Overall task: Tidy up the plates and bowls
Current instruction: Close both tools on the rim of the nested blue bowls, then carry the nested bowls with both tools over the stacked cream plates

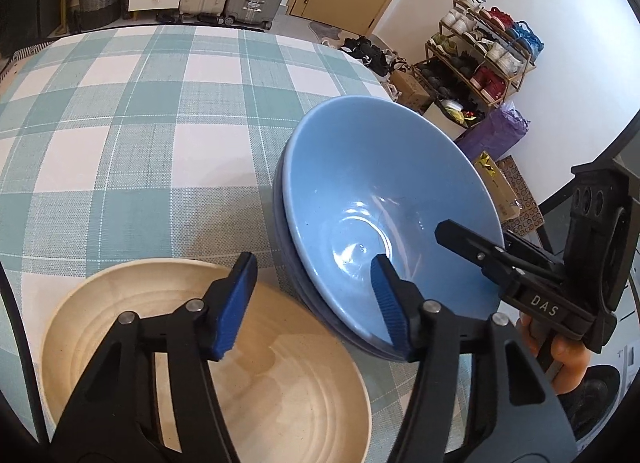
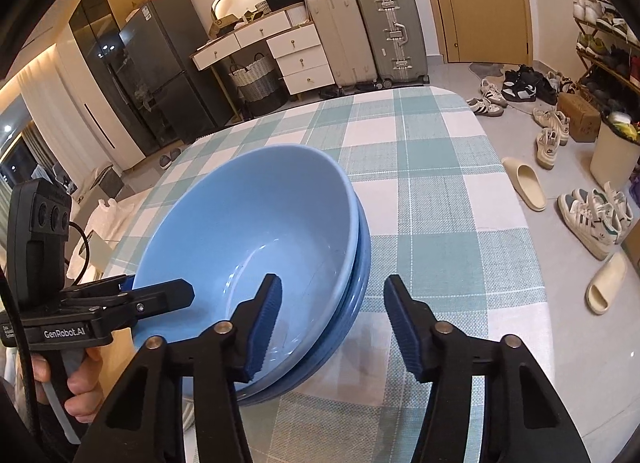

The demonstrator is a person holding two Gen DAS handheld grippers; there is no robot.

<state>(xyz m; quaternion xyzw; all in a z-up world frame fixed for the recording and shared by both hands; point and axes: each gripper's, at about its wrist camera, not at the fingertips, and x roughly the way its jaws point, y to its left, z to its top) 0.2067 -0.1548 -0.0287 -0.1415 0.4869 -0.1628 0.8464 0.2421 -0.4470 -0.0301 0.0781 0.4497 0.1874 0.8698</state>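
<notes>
Glossy blue bowl point(image 1: 372, 191) atop nested blue bowls, rim between both grippers' point(image 1: 316, 303) unclenched, non-touching jaws.

Checked tablecloth point(image 1: 132, 111) bears blue bowls point(image 1: 384, 191), cream bowl point(image 1: 280, 391).

Tilted blue bowl point(image 1: 384, 199) atop stacked blue plates point(image 2: 356, 287)

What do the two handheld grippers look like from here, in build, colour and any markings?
Both are black plastic scissor-style frames with silver pivot pins and ribbed blue pads on the jaws. The left gripper reads "GenRobot.AI" on its body and trails a black cable. The right gripper reads "DAS". Each carries a black block with three round holes and a grey trigger handle.
</notes>
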